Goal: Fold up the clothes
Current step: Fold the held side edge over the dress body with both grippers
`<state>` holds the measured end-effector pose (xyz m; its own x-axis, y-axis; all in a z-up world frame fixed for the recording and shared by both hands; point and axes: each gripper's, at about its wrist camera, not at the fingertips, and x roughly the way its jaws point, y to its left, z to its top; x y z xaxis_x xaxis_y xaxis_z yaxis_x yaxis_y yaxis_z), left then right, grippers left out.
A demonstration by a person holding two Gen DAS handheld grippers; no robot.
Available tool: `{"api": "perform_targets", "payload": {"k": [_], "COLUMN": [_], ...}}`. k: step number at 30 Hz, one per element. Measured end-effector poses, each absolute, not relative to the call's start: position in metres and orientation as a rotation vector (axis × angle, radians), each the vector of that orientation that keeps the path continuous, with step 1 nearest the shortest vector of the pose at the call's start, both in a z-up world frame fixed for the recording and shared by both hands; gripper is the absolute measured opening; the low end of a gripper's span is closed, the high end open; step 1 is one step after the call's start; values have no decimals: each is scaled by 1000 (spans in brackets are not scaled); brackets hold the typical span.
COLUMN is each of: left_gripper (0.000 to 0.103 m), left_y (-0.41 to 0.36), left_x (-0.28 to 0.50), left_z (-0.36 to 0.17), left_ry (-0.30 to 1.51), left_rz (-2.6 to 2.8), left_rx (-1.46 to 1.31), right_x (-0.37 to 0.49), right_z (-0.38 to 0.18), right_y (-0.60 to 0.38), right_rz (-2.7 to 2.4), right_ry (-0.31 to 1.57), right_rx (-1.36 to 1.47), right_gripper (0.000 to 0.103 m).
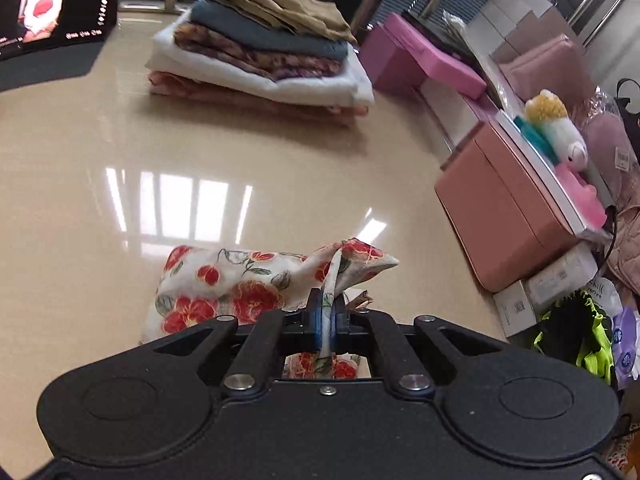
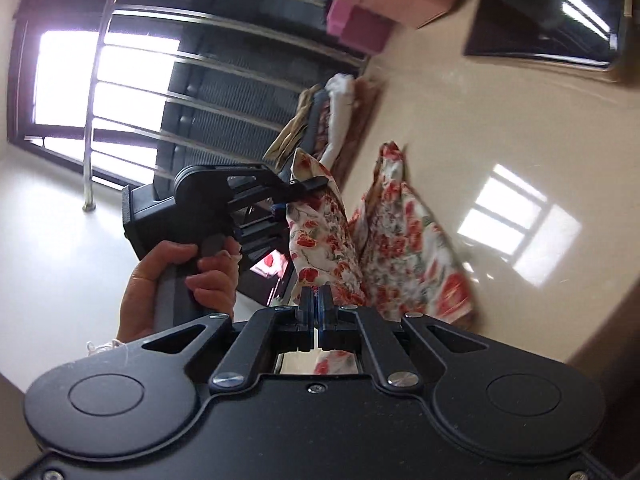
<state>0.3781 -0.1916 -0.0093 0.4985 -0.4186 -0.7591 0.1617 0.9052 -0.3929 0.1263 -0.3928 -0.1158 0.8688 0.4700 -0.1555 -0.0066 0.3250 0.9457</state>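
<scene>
Slippage is the main risk: the white floral-print fabric garment with red flowers hangs between both tools, partly lifted off the glossy beige table with its lower folds bunched on the surface. The left hand-held gripper is clamped together on a thin edge strip of the cloth, only a narrow bit between the blue pads, so a quick pull could tear it free. The right hand-held gripper has its jaws pressed together at the garment's lower hem; the cloth runs right up to the tips and seems pinched, though the grip looks shallow. In the right wrist view the person's hand grips the left tool's handle, and the picture is motion-blurred, so a fast swing could twist the fabric or fold it unevenly. The stack of folded clothes in tan, grey, purple and white sits well apart at the far side; dragging the garment could knock it. Pink boxes line the table edge.
</scene>
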Motion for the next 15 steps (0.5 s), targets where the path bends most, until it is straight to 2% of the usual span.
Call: {"api": "perform_targets", "payload": {"k": [3,5,6,7,8,9,10,11,13,15], "left_gripper": [4,10,25,46,54,68,73,73,73,73], "left_y": [-202,-212,-216,-219,-221,-220,-218,-216,-208,-198], "left_x": [381,383,383,383,382,378,374,370,362,352], "left_z": [-16,-22,-25,-28,-29,-27,-24,-20,-13,-10], "left_ry": [998,1014,1032,1049,1054,1037,1012,986,948,916], "left_rz": [-383,-442,-481,-515,-542,-555,-572,-600,-640,-643], "left_rx": [-313,-336,-345,-355,-363,-369,-369,-366,-350,-323], "right_x": [122,120,119,118,117,114,110,107,100,97], "right_z": [-123,-126,-128,-131,-133,-135,-135,-132,-123,-113], "right_y": [-401,-405,-407,-409,-411,-412,-413,-413,-413,-413], "right_rz": [294,275,263,247,229,199,169,158,134,133], "right_ry": [429,429,440,466,493,514,521,516,499,480], "right_rx": [1237,1240,1239,1235,1231,1229,1221,1196,1127,1066], "right_gripper": [1,1,1,1,3,6,6,7,18,25]}}
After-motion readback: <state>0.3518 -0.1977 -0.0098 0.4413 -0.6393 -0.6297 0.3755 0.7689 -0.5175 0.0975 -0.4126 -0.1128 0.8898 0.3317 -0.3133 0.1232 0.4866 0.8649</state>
